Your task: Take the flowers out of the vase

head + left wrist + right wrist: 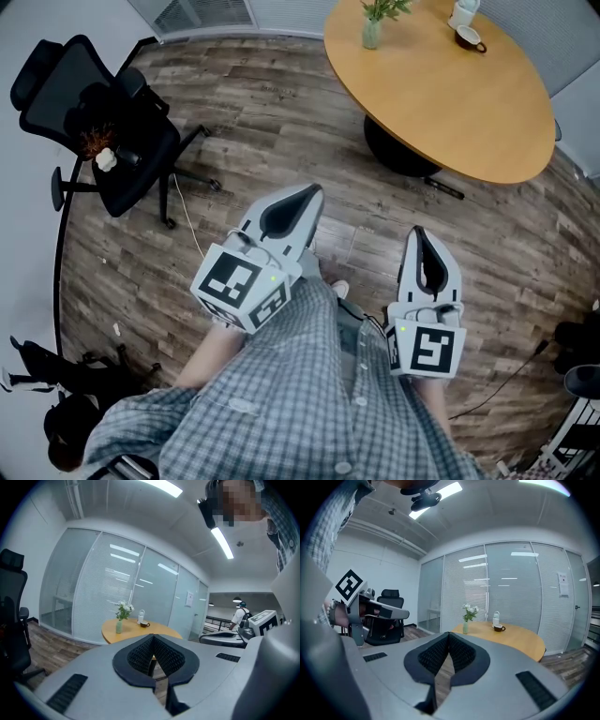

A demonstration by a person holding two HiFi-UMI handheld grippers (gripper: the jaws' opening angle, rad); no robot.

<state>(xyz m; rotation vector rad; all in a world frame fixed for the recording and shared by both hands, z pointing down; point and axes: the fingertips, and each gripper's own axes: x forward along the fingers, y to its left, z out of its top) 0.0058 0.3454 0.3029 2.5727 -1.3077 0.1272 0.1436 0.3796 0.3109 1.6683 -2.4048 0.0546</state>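
Wood floor (272,122), round table (450,103) far ahead; vase (371,35) w/ flowers (382,8) stood on it. L gripper (309,195), R gripper (422,234) well apart from table, jaws pressed together, nothing pinched.

The round wooden worktop (450,94) is honey-tan. The small glass vase (372,35) is pale green, and its flowers (470,610) are white with green leaves. The left hand-held gripper (307,195) and right hand-held gripper (419,234) are light grey with black pads and black-and-white square markers. The plank floor (281,122) is streaked grey-brown. The person's shirt (309,394) is grey-and-white check.
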